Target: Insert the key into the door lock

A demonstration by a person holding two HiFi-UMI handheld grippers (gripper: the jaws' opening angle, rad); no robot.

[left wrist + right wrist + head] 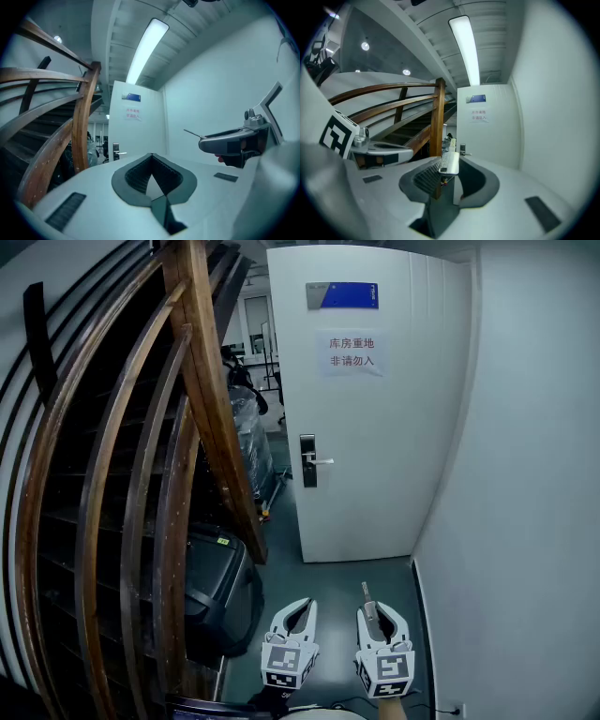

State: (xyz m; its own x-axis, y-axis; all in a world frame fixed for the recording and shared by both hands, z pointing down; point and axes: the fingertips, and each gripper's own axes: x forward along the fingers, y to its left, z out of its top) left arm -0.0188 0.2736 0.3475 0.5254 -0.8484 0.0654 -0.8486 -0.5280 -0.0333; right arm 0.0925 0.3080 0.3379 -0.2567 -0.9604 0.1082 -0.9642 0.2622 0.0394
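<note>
Approach is the step we judge to be in hand: the key (pixel 367 597) is already gripped, but the door lock (pixel 308 461) is well apart from it, on the left edge of the white door (pixel 375 409) at the end of the narrow passage. The right gripper (pixel 380 615) is clamped on the key, whose blade juts forward past the jaw tips. In the right gripper view its flat silver body sits between the pads. The left gripper (pixel 298 607) hangs beside it, jaw tips together and nothing between them. Next we need to walk up to the door, bring the key to the height of the lock plate below the lever handle (pixel 323 462), and line the blade up with the keyhole, which is too small to make out from here. As for containers, we see only a black case (pixel 220 592) under the wooden stair banister (pixel 202 381), and we cannot tell what it holds.
</note>
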